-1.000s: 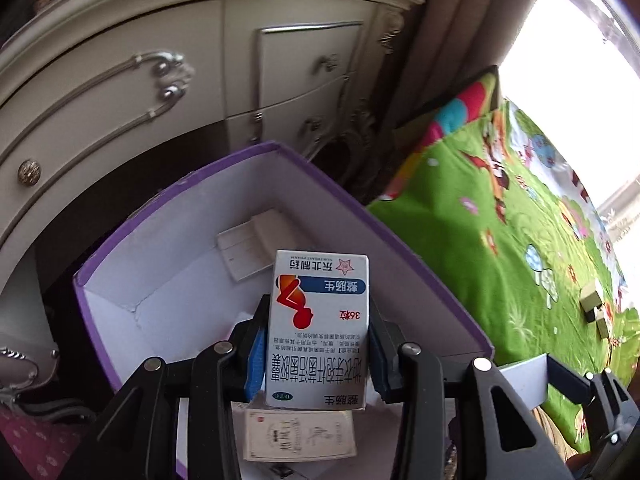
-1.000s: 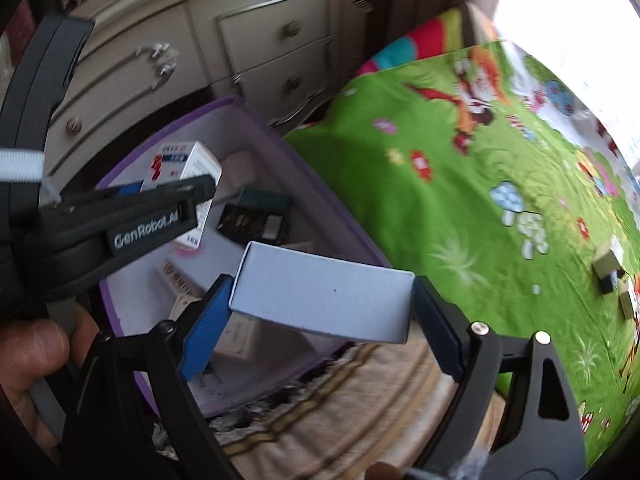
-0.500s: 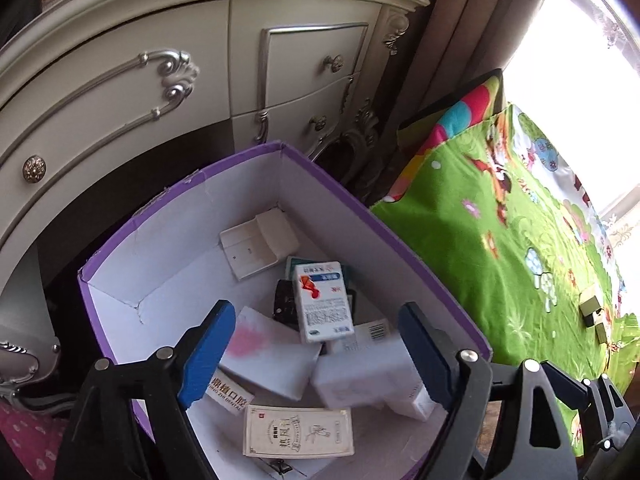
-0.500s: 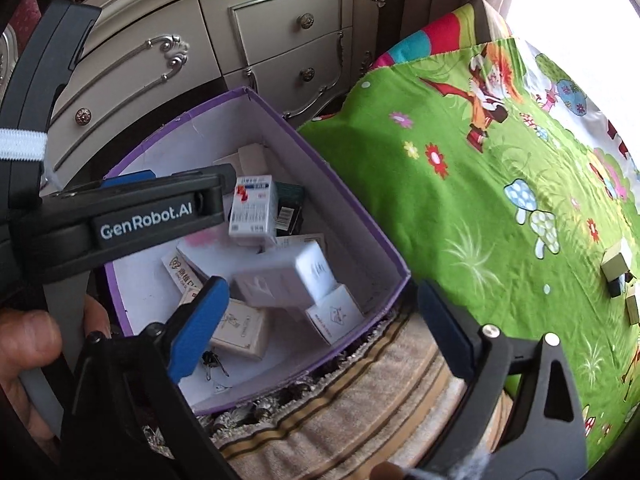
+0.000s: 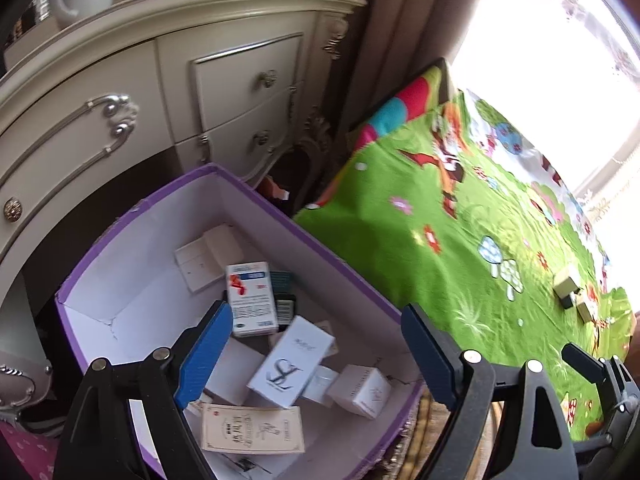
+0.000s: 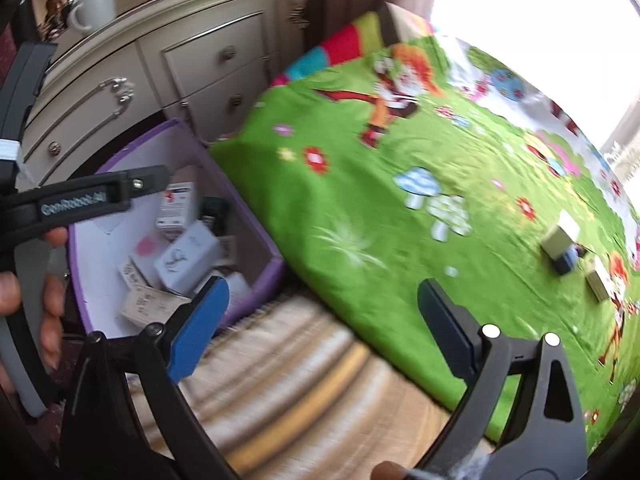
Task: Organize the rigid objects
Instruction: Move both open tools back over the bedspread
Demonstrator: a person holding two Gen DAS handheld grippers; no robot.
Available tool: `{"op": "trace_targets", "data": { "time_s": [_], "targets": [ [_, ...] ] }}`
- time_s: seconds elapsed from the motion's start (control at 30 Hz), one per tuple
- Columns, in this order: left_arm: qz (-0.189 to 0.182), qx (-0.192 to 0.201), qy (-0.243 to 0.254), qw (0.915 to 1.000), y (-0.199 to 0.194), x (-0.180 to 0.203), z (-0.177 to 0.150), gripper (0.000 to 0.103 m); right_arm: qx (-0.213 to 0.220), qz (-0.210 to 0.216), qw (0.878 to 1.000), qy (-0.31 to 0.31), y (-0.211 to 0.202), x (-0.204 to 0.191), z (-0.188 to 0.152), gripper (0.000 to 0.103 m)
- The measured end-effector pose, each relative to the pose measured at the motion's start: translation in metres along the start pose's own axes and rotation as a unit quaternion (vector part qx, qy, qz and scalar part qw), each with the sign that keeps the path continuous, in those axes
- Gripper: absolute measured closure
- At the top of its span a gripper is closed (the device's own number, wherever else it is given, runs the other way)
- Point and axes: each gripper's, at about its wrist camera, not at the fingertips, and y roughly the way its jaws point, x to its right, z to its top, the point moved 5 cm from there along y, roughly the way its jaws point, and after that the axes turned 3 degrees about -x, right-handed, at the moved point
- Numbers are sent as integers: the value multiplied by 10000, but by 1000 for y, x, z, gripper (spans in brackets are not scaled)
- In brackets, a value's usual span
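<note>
Now both my left gripper (image 5: 316, 350) and right gripper (image 6: 322, 324) gape empty; next, fetch small boxes (image 6: 560, 240) far right on green mat (image 6: 360, 200) for purple box (image 5: 320, 248).

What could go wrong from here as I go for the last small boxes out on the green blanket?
1. The three small boxes sit huddled together on the soft green cartoon blanket; open fingers closing on one may nudge or catch a neighbour.
2. The purple-rimmed cardboard bin already holds a loose jumble, with the white box marked with a black monogram lying tilted on others, so later drops may land askew.
</note>
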Motion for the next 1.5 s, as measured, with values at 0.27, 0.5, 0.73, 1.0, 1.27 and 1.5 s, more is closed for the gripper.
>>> {"op": "trace_targets", "data": {
  "time_s": [0.27,0.5,0.73,1.0,1.27,1.5],
  "targets": [
    [-249,15,446,9987,-2,51,-1,16,48,-229,9982,546,-14,68,-24,6],
    [-525,-148,992,9936,6,111,-6,16,32,-453,9937,1020,-23,135,-46,6],
    [-871,-308,1671,9816,12,190,-12,16,25,-779,9821,1713,-34,218,-73,6],
    [-1174,-486,2401,9624,32,283,-22,16,50,-1214,9609,2487,-42,315,-96,6],
    [-1439,-619,2811,9468,64,362,-20,28,126,-1529,9396,3058,-34,387,-100,6],
    [-1520,-785,2918,9411,99,412,-14,36,67,-1568,9398,3035,-1,409,-80,6]
  ]
}}
